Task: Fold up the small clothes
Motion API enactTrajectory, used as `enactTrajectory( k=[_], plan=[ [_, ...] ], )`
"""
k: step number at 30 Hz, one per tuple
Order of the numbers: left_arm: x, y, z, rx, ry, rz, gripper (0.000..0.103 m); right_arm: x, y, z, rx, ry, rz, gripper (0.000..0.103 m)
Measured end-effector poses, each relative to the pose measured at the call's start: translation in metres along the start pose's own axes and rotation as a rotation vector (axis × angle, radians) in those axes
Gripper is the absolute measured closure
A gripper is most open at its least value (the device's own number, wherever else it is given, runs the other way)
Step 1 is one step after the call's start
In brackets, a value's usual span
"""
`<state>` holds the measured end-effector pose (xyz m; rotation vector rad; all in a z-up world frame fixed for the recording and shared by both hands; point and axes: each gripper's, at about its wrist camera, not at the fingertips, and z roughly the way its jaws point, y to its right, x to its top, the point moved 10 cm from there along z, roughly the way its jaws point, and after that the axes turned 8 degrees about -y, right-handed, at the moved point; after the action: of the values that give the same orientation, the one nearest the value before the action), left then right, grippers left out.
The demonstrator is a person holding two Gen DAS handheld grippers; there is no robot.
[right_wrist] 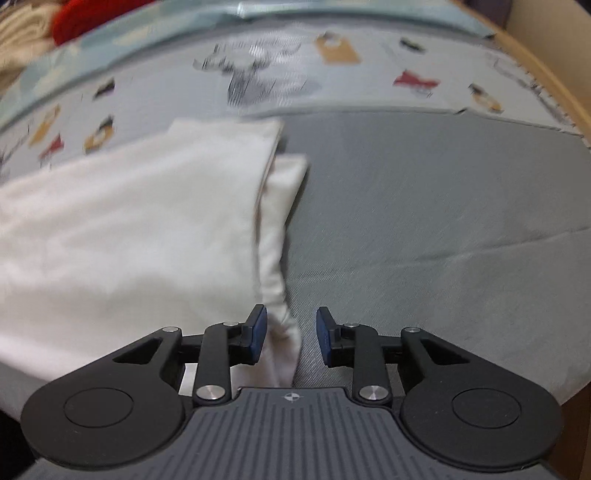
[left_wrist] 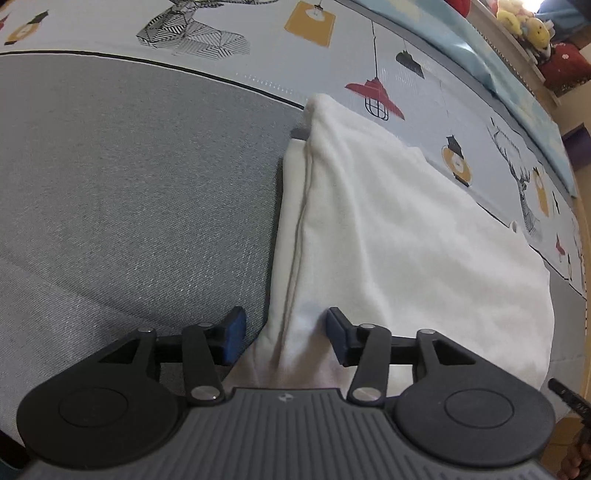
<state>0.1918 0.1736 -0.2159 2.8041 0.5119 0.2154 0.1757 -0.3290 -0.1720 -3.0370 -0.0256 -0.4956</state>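
Note:
A white garment lies folded on the grey bed cover, with a narrower layer showing under its left edge. My left gripper hangs over the garment's near left corner. Its blue pads stand apart, with cloth between them but not pinched. In the right wrist view the same white garment fills the left half, blurred. My right gripper is open at its near right corner. A strip of white cloth lies loose against the left pad; the right pad is clear of it.
The grey bed cover stretches left of the garment, and in the right wrist view the grey bed cover stretches to its right. A patterned sheet lies beyond, with stuffed toys on a shelf. Red and cream fabrics are piled far left.

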Motion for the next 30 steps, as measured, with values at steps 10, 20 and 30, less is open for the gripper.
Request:
enactTrajectory(
  k=[10, 20, 30],
  plan=[
    [0.002, 0.02, 0.008, 0.004, 0.024, 0.161, 0.073, 0.026, 0.026, -0.075, 0.077, 0.286, 0.142, 0.074],
    [-0.005, -0.004, -0.023, -0.025, 0.08, 0.19, 0.09, 0.028, 0.021, -0.107, 0.004, 0.44, 0.121, 0.074],
    [-0.01, -0.057, -0.032, -0.068, 0.018, 0.102, 0.062, 0.026, 0.004, -0.082, -0.027, 0.366, 0.064, 0.074]
  ],
)
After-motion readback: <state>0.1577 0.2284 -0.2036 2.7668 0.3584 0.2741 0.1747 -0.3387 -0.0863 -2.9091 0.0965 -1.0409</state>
